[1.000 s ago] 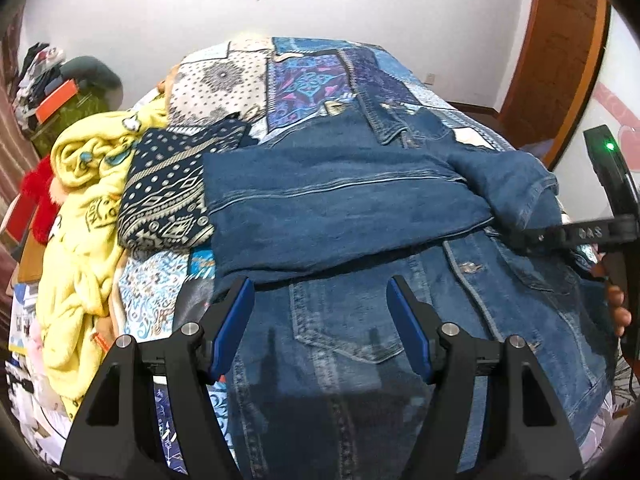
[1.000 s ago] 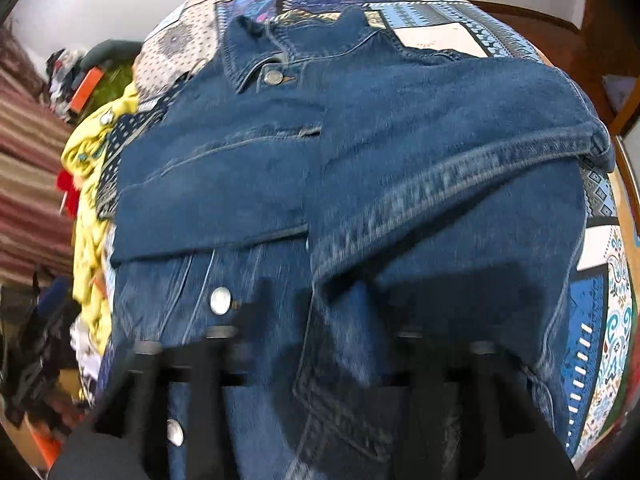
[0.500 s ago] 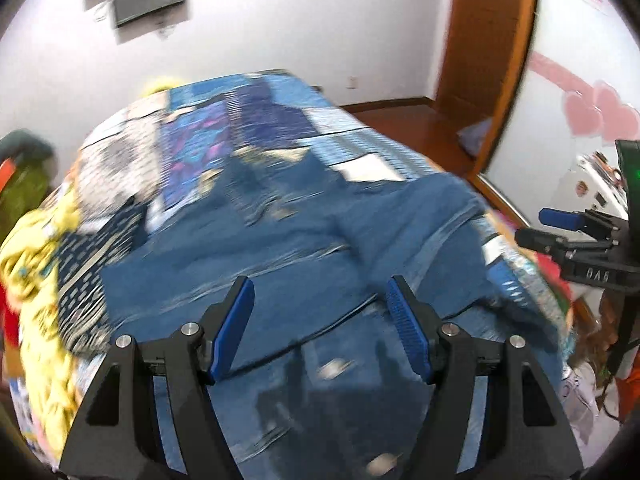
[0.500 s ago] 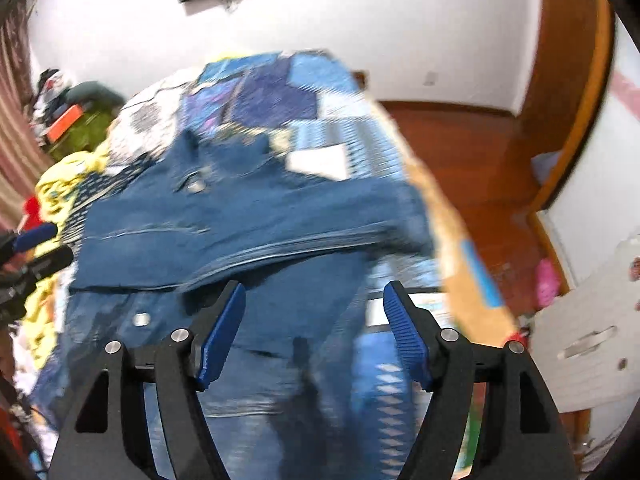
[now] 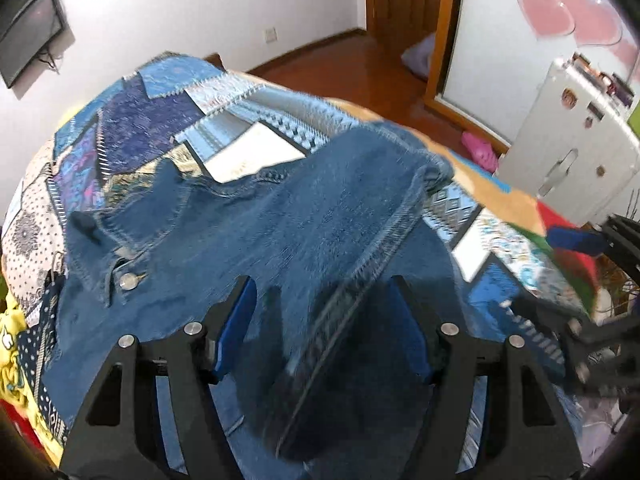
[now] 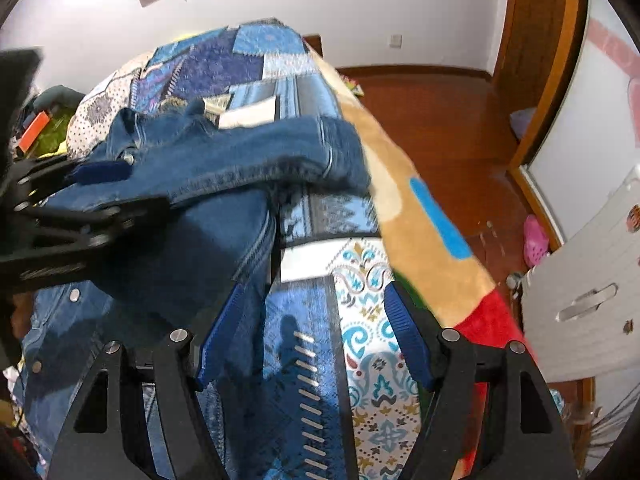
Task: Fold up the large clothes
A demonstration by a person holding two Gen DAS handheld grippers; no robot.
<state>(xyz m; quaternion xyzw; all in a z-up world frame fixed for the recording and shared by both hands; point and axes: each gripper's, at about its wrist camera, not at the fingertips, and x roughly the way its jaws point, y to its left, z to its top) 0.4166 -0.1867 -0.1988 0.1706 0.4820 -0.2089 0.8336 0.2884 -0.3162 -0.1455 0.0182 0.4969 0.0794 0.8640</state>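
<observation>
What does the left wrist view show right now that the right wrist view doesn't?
Left wrist only: the yellow garment and dotted navy cloth beside the denim jacket, plus pink hearts on the wall. Right wrist only: the orange item by the far wall. Both share: the jacket with a sleeve folded across, patchwork bedspread, white cabinet, and each other's tongs.

patchwork bed [image 5: 168,120], denim jacket [image 5: 288,216], prob. other clothes [image 5: 12,344]
</observation>
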